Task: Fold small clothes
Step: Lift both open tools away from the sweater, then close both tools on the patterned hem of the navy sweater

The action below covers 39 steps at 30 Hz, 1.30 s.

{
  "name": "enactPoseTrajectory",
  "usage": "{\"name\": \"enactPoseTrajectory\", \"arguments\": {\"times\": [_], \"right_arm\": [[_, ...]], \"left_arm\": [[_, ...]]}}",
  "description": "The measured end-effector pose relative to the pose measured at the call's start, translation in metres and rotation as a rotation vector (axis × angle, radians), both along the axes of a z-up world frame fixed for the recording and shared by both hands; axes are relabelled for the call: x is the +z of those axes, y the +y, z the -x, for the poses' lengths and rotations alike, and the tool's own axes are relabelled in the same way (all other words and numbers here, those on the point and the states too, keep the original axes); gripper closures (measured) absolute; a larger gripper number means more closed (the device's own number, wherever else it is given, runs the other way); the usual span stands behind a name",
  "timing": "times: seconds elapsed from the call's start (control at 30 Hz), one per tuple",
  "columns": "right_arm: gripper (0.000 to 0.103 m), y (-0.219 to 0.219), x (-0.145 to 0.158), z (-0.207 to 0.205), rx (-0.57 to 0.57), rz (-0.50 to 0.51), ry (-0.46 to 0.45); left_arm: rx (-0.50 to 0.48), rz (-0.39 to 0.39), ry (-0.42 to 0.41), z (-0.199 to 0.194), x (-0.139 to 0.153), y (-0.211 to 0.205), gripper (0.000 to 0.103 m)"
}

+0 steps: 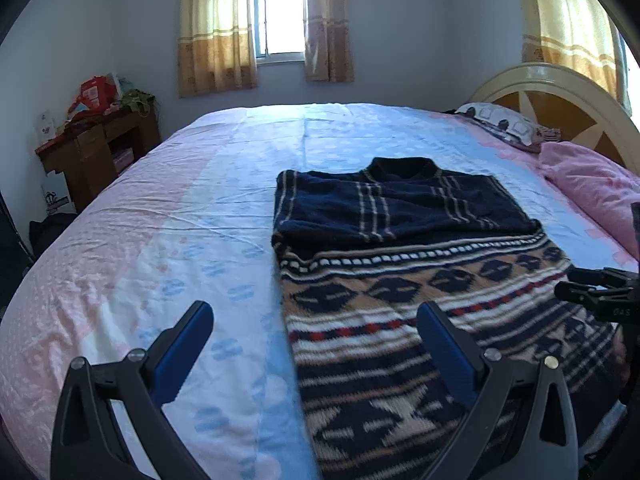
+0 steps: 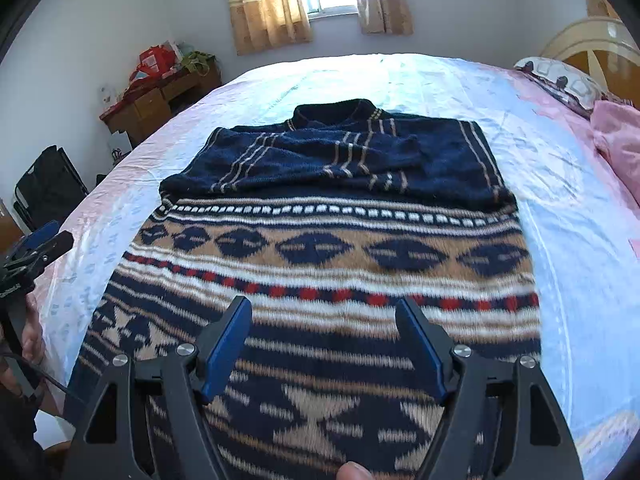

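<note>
A navy, tan and white patterned sweater lies flat on the bed, collar at the far end, both sleeves folded across its chest. It fills the right wrist view. My left gripper is open and empty, hovering over the sweater's left edge near the hem. My right gripper is open and empty above the lower middle of the sweater. The right gripper also shows at the right edge of the left wrist view, and the left gripper at the left edge of the right wrist view.
The bed sheet is pink, white and light blue. A pink quilt and a pillow lie by the headboard on the right. A wooden desk with clutter stands far left. A black chair stands beside the bed.
</note>
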State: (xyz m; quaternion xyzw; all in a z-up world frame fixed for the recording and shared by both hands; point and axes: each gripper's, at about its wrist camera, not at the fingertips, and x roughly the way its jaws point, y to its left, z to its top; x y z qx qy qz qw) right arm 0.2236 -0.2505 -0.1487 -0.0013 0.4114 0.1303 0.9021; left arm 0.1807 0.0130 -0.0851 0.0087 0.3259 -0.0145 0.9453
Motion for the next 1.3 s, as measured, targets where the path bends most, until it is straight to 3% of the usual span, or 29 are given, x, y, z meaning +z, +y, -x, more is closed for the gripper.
{"name": "enactPoseTrajectory", "arguments": {"times": [0.43, 0.73, 1.0, 1.3], "right_arm": [[0.028, -0.036, -0.002, 0.062, -0.066, 0.008, 0.0], [0.028, -0.059, -0.012, 0.11, -0.117, 0.034, 0.008], [0.028, -0.085, -0.019, 0.144, -0.175, 0.049, 0.026], [0.028, -0.108, -0.026, 0.166, -0.228, 0.034, 0.068]], "left_arm": [[-0.064, -0.06, 0.092, 0.068, -0.028, -0.009, 0.0], [-0.112, 0.021, 0.181, 0.097, -0.051, -0.016, 0.001], [-0.185, 0.09, 0.289, 0.108, -0.074, -0.028, 0.025], [-0.223, 0.134, 0.272, 0.112, -0.072, -0.029, 0.048]]}}
